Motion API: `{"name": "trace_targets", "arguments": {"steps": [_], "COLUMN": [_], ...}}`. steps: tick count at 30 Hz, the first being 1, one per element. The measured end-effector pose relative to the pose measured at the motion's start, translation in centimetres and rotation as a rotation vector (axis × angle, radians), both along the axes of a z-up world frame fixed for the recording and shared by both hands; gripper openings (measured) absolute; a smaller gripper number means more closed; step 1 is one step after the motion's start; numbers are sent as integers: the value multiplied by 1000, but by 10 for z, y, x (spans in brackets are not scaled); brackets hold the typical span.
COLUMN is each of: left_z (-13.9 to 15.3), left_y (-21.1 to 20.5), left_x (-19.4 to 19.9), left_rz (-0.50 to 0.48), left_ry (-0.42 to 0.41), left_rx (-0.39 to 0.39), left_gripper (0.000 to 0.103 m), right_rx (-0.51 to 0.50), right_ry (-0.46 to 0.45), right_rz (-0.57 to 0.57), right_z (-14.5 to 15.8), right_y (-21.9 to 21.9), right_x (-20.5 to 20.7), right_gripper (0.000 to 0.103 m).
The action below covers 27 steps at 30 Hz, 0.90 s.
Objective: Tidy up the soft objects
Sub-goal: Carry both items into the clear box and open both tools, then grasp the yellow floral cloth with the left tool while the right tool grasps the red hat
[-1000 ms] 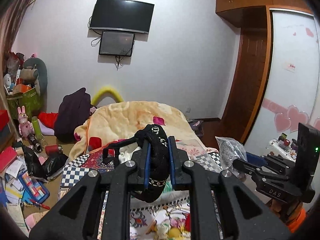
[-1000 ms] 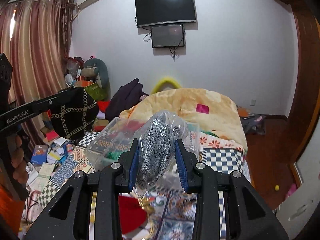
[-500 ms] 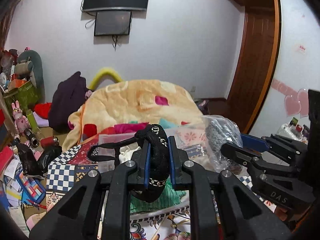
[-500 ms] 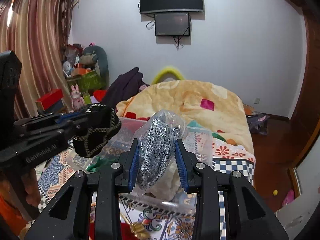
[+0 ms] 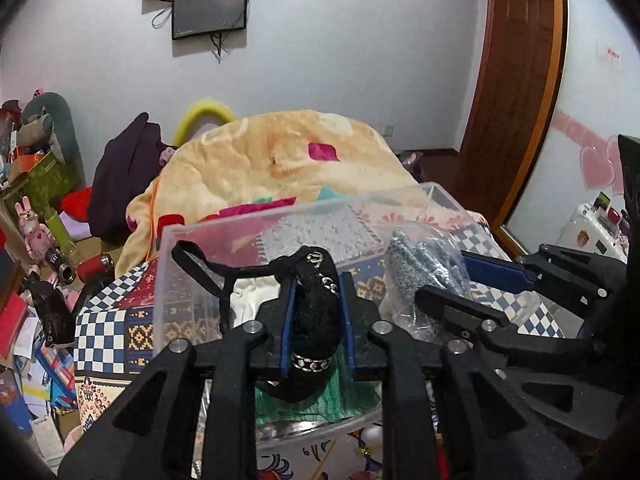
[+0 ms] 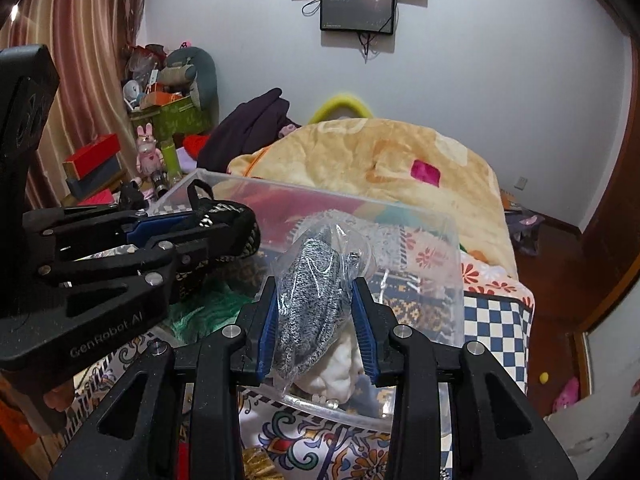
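One clear plastic bin (image 5: 192,256), one black chain-trimmed pouch (image 5: 316,312), one bagged grey knit (image 6: 308,300), two grippers, two wall screens at twelve o'clock, one pink rabbit figure (image 6: 147,150)

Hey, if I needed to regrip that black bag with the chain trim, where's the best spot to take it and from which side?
Judging by its shape, grip the black bag across its padded middle, coming from the near side along its length, as the left hand-held gripper does now. The thin strap looping off to the left looks too slack to control it.
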<state>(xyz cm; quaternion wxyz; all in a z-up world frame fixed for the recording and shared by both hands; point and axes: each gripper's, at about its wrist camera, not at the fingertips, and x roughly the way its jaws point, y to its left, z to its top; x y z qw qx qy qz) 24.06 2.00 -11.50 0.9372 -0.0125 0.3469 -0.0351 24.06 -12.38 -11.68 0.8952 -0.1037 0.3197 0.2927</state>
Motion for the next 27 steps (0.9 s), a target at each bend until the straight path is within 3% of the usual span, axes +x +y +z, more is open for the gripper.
{"name": "trace_targets", "arguments": {"steps": [7,16,20,24,27], "left_z": [4,21,30,34,32], "left_y": [-1,7,7,4,5], "left_x": [-12,-45,-69,-92,-109], "left_rz": [27,46,70,55,31], "left_ry": [-16,-70,-112,-138,-131], "left_rx": [27,-11,21,33,-5], "left_gripper": [49,69,94,100,101], "right_rx": [-8,67,80,90,100], "right_ry": [-18,-61,-97,-93,-62], "right_rz": [0,-26,-41,-46,-38], "right_z": [5,27,32,30,24], "right_y": [-12,-43,-57,-68,-72], "right_x": [-10,-31,-47,-61,-69], "right_gripper": [46,48,65,66,66]}}
